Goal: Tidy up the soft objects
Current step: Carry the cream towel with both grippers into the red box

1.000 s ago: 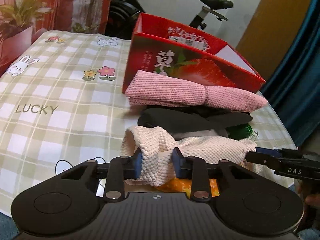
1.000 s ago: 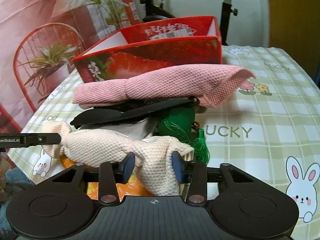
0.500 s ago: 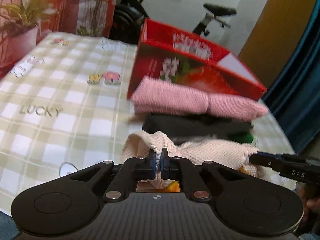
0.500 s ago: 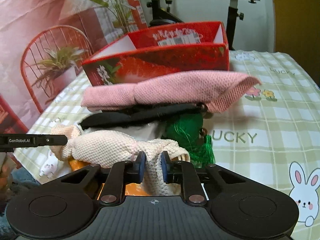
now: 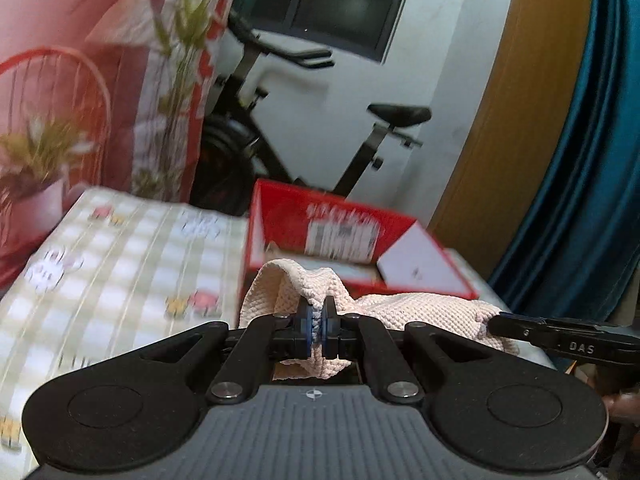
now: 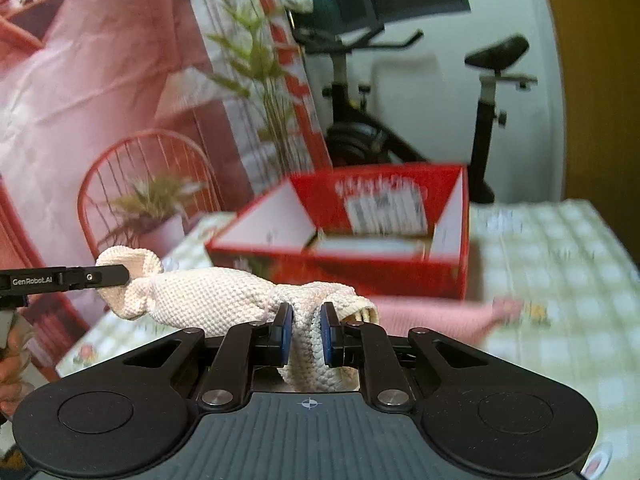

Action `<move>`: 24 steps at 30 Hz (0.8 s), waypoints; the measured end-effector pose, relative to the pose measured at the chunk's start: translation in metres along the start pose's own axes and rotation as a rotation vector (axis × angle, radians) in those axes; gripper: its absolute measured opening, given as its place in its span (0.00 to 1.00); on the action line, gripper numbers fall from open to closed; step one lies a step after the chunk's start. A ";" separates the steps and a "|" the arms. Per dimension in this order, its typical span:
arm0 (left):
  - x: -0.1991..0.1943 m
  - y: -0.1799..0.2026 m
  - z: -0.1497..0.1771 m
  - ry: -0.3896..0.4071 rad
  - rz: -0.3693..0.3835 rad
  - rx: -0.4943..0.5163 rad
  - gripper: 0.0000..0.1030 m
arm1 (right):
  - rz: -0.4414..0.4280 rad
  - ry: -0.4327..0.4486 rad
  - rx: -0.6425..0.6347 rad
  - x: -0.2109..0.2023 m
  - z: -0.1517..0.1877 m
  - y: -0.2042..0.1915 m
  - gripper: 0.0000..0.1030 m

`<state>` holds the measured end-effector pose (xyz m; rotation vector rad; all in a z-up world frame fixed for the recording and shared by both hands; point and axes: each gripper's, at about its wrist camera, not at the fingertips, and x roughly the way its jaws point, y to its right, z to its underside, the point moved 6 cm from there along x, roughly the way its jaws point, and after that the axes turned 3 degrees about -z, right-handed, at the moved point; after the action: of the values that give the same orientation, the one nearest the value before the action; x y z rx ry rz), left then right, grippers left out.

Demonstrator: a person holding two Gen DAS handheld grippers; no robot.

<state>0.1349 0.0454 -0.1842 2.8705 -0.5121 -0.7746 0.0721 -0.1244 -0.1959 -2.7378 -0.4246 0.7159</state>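
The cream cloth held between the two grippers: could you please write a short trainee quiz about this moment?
1. True or false: the left gripper and the right gripper each pinch the cream cloth.
2. What stands on the table beyond the cloth? A) a red box B) a blue bucket C) a wire basket
3. Fill in: below the red box, in the right wrist view, lies a ____ cloth.

Key: 1 true; 2 A; 3 pink.
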 end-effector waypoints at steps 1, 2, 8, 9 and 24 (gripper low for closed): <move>0.005 0.003 -0.008 0.004 0.009 0.004 0.05 | 0.007 0.011 -0.016 0.001 -0.010 0.003 0.13; 0.011 0.006 -0.017 0.006 0.015 0.013 0.05 | 0.018 0.021 -0.033 0.004 -0.021 0.006 0.13; 0.065 0.020 -0.049 -0.040 0.021 0.064 0.05 | 0.081 0.001 -0.095 0.038 -0.066 0.029 0.13; 0.076 0.022 -0.052 -0.055 0.017 0.071 0.05 | 0.090 -0.015 -0.108 0.047 -0.072 0.033 0.13; 0.192 0.013 -0.027 -0.345 0.028 0.042 0.05 | 0.081 -0.294 -0.167 0.155 -0.062 0.055 0.02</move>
<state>0.3004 -0.0339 -0.2481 2.7686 -0.6098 -1.2787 0.2448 -0.1329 -0.2292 -2.8233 -0.4559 1.1615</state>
